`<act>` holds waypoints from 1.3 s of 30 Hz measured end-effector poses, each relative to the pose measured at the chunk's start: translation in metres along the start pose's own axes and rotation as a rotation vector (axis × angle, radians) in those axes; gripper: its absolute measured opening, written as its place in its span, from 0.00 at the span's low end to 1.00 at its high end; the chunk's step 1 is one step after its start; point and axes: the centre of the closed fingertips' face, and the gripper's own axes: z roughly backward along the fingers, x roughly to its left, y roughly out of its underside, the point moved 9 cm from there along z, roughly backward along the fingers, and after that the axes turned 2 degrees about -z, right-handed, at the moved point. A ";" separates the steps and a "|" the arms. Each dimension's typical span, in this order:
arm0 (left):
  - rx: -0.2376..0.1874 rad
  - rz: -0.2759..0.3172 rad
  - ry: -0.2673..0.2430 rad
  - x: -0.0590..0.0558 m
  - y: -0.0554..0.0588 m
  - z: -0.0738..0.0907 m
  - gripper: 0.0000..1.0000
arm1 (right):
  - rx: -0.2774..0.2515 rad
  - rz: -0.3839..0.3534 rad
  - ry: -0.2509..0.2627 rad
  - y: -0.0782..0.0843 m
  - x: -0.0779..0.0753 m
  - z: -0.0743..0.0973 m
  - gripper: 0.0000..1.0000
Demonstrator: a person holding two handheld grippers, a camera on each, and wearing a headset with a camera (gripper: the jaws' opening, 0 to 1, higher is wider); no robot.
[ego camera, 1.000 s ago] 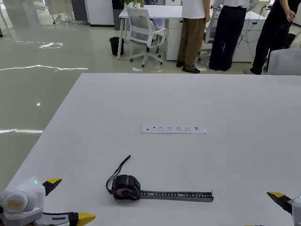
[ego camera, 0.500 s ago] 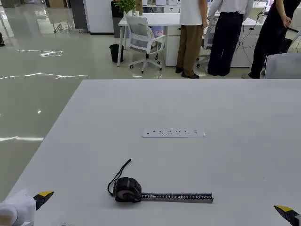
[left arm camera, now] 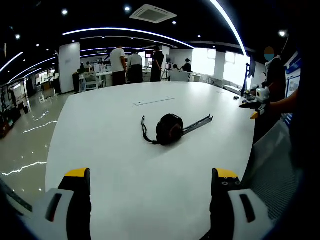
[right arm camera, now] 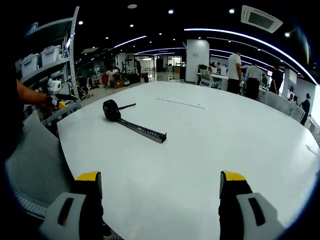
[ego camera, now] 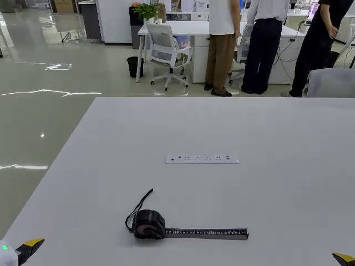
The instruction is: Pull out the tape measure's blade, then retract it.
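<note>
A black tape measure (ego camera: 148, 224) lies on the white table (ego camera: 277, 133), its blade (ego camera: 208, 234) drawn out to the right and a black wrist strap (ego camera: 140, 203) curling off its left. The same tape measure (left arm camera: 169, 128) lies well ahead of my left gripper (left arm camera: 150, 187), which is open with nothing between its yellow-tipped fingers. My right gripper (right arm camera: 162, 192) is open too, far from the tape measure (right arm camera: 111, 110) and its blade (right arm camera: 142, 130). In the head view a yellow fingertip (ego camera: 31, 244) pokes in at the bottom left and another fingertip (ego camera: 344, 258) at the bottom right.
A white power strip (ego camera: 202, 159) lies flat at the table's middle, beyond the tape measure. Past the far edge stand several people (ego camera: 222, 44), a swivel chair (ego camera: 164, 52) and desks. A grey chair back (ego camera: 331, 83) stands at the table's far right.
Both grippers have drawn back toward me and down, out of most of the head view. The tape measure and its extended blade have not moved.
</note>
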 end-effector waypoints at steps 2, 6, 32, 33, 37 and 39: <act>0.006 -0.002 -0.008 -0.001 0.003 0.003 0.99 | 0.013 -0.005 0.006 0.002 -0.001 0.002 1.00; 0.007 0.007 -0.008 -0.001 0.006 0.006 0.99 | 0.007 -0.011 0.014 0.001 0.000 0.006 1.00; -0.009 0.025 -0.033 -0.005 0.002 0.019 0.99 | 0.020 0.014 0.009 0.005 0.000 0.011 1.00; -0.006 0.027 -0.034 -0.005 0.001 0.019 0.99 | 0.021 0.016 0.013 0.004 -0.001 0.011 1.00; -0.006 0.021 -0.029 -0.005 -0.002 0.017 0.99 | 0.018 0.016 0.018 0.003 -0.003 0.012 1.00; -0.007 0.016 -0.028 -0.005 -0.003 0.016 0.99 | 0.018 0.017 0.017 0.002 -0.002 0.011 1.00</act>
